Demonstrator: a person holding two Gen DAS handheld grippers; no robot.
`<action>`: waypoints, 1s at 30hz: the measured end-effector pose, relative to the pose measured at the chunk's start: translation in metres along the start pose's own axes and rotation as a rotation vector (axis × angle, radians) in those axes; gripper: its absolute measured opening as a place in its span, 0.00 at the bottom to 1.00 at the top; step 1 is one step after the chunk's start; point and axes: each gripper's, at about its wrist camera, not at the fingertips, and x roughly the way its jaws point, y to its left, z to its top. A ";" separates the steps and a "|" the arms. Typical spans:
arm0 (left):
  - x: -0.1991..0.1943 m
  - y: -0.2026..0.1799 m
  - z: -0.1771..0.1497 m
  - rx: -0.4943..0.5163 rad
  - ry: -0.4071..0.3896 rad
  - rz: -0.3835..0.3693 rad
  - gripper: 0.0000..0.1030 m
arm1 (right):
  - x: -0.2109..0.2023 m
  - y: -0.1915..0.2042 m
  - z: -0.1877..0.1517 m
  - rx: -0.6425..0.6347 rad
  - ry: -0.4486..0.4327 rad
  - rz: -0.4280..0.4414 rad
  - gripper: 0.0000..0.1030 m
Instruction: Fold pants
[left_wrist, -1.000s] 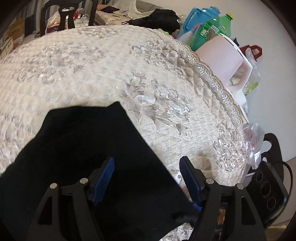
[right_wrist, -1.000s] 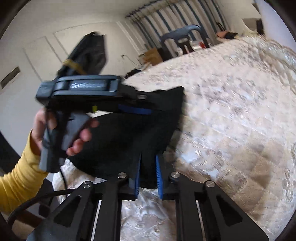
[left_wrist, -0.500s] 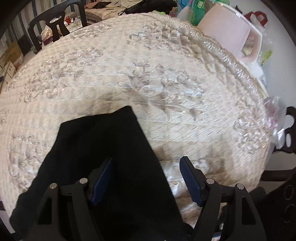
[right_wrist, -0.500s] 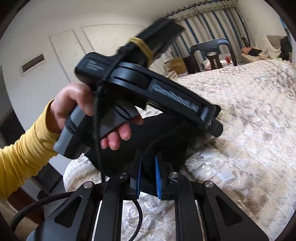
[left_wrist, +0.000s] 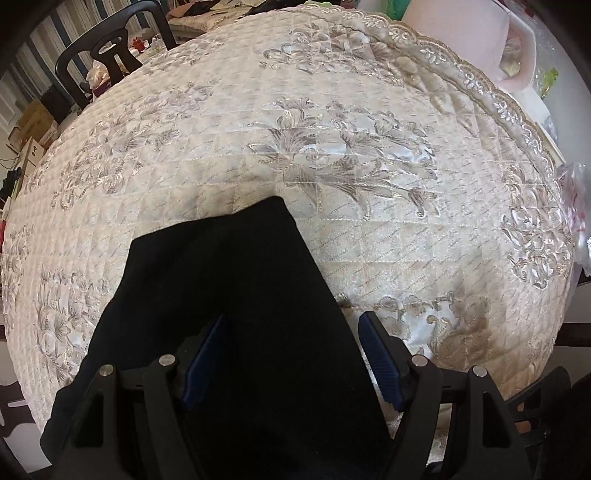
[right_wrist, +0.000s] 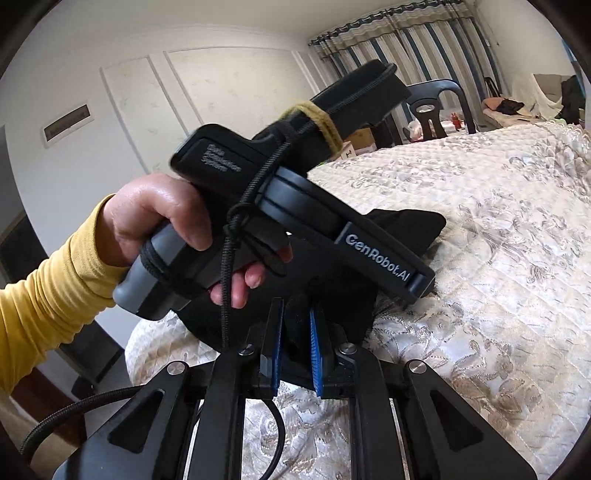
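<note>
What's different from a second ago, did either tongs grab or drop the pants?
No grab or release. The left tongs rose and tipped downward, open over the pants. The right tongs stayed shut on the pants, which shifted little on the quilt.

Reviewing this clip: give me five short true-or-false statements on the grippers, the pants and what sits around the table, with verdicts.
1. The right hand-held gripper is shut on the black pants. True.
2. The left hand-held gripper is clamped shut on the pants. False: its jaws stand wide open, with the fabric lying between them.
3. The pants lie on a quilted cream tablecloth with a floral pattern. True.
4. The person's sleeve is blue. False: it is yellow.
5. A white wooden chair stands at the far side of the table. False: the chair is dark plastic.
</note>
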 end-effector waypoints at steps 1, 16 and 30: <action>0.000 0.001 0.000 -0.004 -0.004 0.006 0.66 | 0.000 0.001 0.000 0.000 0.000 -0.003 0.12; -0.026 0.035 -0.017 -0.169 -0.164 -0.169 0.19 | -0.012 0.002 0.004 0.015 -0.053 -0.017 0.12; -0.046 0.008 0.018 -0.168 -0.265 -0.294 0.16 | -0.064 -0.016 0.021 0.061 -0.223 -0.067 0.10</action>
